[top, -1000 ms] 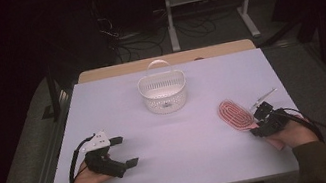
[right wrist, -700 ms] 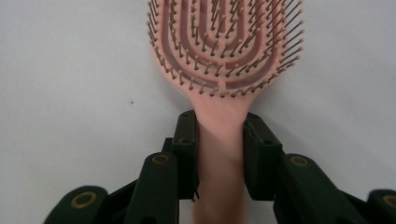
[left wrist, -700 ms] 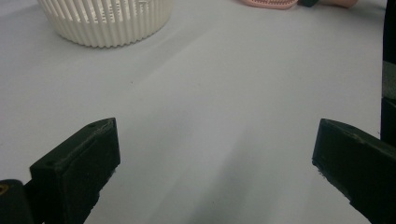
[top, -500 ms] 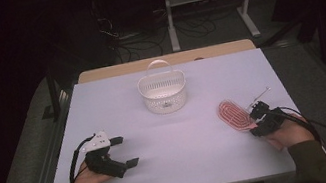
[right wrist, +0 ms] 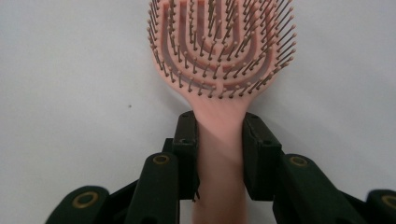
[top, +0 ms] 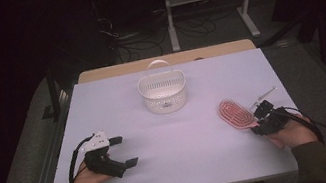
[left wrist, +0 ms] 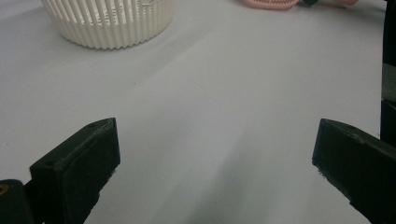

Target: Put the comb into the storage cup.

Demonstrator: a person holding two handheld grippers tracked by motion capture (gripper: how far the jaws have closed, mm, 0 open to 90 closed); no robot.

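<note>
- Right tool point(right wrist: 219, 135): jaws closed on the handle of the pink hairbrush point(right wrist: 220, 51), pads tight against both sides of the neck. Nothing has shifted from a second ago; the hand rests low at the desk's right side.
- Pink hairbrush point(top: 235, 114): lies on the white desk point(top: 200, 141), bristles up, head pointing away from the person, well apart from the basket.
- Left tool point(top: 120, 152): jaws spread wide, nothing between them, resting at the desk's left, unmoved.
- White slatted basket point(top: 163, 91): upright, handle raised, mid-desk at the far side.
- Judgement: grip looks settled; lifting toward the basket seems next.
</note>
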